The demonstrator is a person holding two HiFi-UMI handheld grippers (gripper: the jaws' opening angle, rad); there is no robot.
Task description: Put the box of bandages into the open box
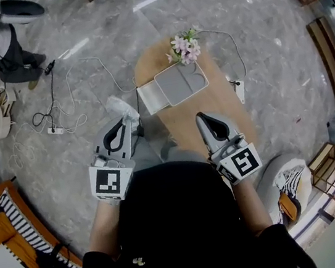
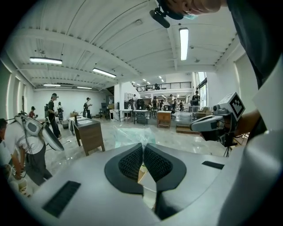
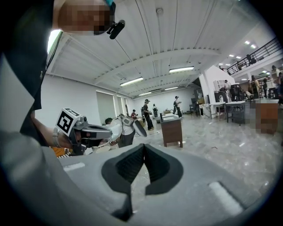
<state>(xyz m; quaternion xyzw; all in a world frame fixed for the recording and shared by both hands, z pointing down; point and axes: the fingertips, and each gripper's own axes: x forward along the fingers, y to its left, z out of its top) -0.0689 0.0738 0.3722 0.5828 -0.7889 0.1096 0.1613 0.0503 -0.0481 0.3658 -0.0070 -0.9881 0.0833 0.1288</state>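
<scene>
left gripper [image 1: 129, 120] jaws pinched shut on a crinkled clear plastic packet [image 1: 120, 108], just left of the open box [image 1: 176, 85] on the wooden table [image 1: 231, 121]. right gripper [image 1: 200, 118] jaws closed, nothing between them.

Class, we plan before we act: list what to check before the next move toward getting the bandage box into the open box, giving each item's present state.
1. Open box on the table, lid folded back: ok.
2. Left gripper has a firm hold, jaws shut on clear plastic wrap: ok.
3. Bandage box is inside that wrap: cannot tell.
4. Left gripper is above the open box: not ok, it hangs left of it.
5. Right gripper is free, jaws shut on nothing: ok.
</scene>
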